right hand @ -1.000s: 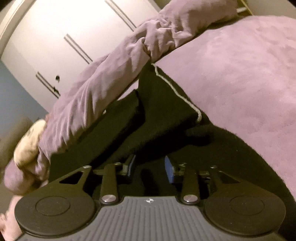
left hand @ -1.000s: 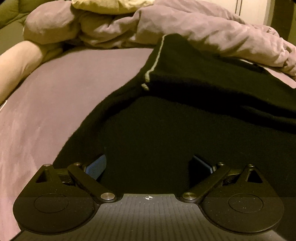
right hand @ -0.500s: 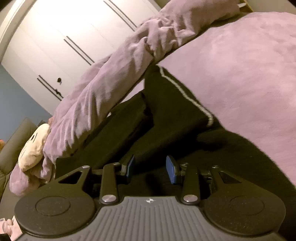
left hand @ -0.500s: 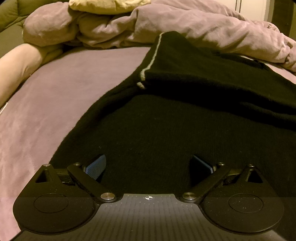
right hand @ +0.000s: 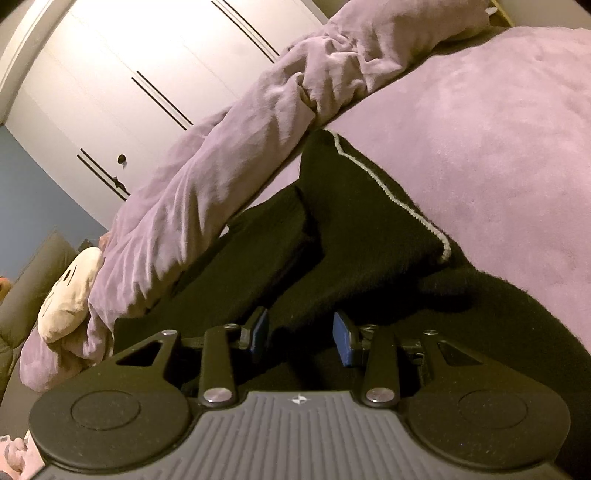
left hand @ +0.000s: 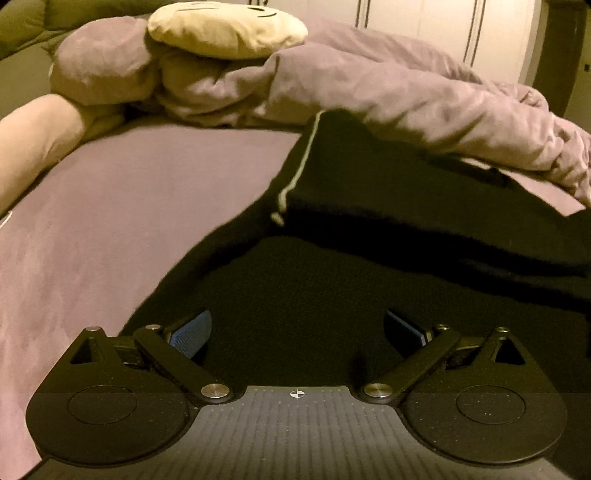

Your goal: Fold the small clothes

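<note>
Lying folded on plush purple bedding (left hand: pixel 129 221), fuzzy black knit garment (left hand: pixel 369 288) sits beneath both grippers' spread fingers, right's (right hand: pixel 300 334) opening.

Black garment (left hand: pixel 388 229) with pale stripe, mauve bedsheet (left hand: pixel 129 206), cream pillow (left hand: pixel 225 27)

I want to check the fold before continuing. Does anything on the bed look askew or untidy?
The black garment lies unevenly: its folded part with the pale stripe sits at a slant, and its far edge runs under the crumpled lilac duvet. Nothing looks spilled or damaged.
</note>
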A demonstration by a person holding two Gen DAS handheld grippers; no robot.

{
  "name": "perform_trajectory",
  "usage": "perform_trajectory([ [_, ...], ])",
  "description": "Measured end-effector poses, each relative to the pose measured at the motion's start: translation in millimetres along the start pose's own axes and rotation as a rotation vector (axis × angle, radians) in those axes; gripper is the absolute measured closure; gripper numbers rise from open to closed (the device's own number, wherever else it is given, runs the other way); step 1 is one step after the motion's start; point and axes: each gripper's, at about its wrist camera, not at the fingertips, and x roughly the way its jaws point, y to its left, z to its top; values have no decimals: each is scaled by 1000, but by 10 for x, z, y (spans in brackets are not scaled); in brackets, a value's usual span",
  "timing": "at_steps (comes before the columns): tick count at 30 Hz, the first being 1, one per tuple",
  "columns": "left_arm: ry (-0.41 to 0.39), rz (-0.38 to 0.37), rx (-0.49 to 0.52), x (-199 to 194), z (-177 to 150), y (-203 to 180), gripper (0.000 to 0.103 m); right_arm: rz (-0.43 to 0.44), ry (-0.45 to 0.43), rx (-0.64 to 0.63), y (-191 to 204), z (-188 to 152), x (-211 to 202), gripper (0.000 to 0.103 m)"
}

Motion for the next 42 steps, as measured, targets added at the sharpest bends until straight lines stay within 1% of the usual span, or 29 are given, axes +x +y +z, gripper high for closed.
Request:
perform_trajectory([
  [5,18,27,-13,159,77,56,1,35,-45,52,-22,108,60,58],
  [7,25,44,-10,200,87,88,1,29,-29,96,-41,164,115,57],
  [9,7,41,-24,188,106,144,1,67,-50,128,-32,213,58,56],
  [11,-5,43,-26,196,126,187,1,93,-89,93,36,236,-37,56],
  [12,-4,51,-24,220,134,196,1,91,-106,74,71,242,-67,56],
  [14,10,69,-25,286,138,210,1,91,-101,77,110,260,-102,54],
  [15,16,70,-34,304,133,220,1,111,-95,87,120,268,-136,54],
  [17,24,47,-52,317,109,230,1,157,-92,90,152,269,-238,54],
  [19,28,34,-47,327,83,222,1,174,-133,76,181,264,-357,51],
  [21,29,45,-27,343,62,191,1,157,-147,58,204,292,-340,44],
  [23,32,46,-24,349,55,173,1,118,-115,38,211,307,-162,44],
  [25,32,34,-40,336,54,172,1,64,-55,52,156,295,108,45],
  [26,30,30,-42,333,56,170,1,37,-30,70,111,288,243,45],
  [28,26,32,-26,336,56,171,1,-4,8,106,23,268,489,51],
  [29,22,44,-15,347,54,181,1,-12,8,132,-5,260,556,61],
  [30,18,57,-9,356,51,194,1,0,-5,149,-14,254,603,63],
  [32,19,69,-11,386,44,238,1,17,-7,146,33,285,686,63],
  [33,23,64,-18,399,42,259,1,7,0,120,88,302,730,68],
  [34,24,62,-24,405,37,269,1,-8,0,80,149,312,758,75],
  [35,21,62,-23,397,36,266,1,-32,0,33,218,325,783,93],
  [37,14,60,-16,381,33,255,1,-50,-24,-32,308,354,762,93],
  [39,13,55,-15,359,24,262,1,-76,-91,-122,408,384,663,94],
  [42,20,48,-16,357,12,281,1,-173,-147,-239,502,390,646,94],
])
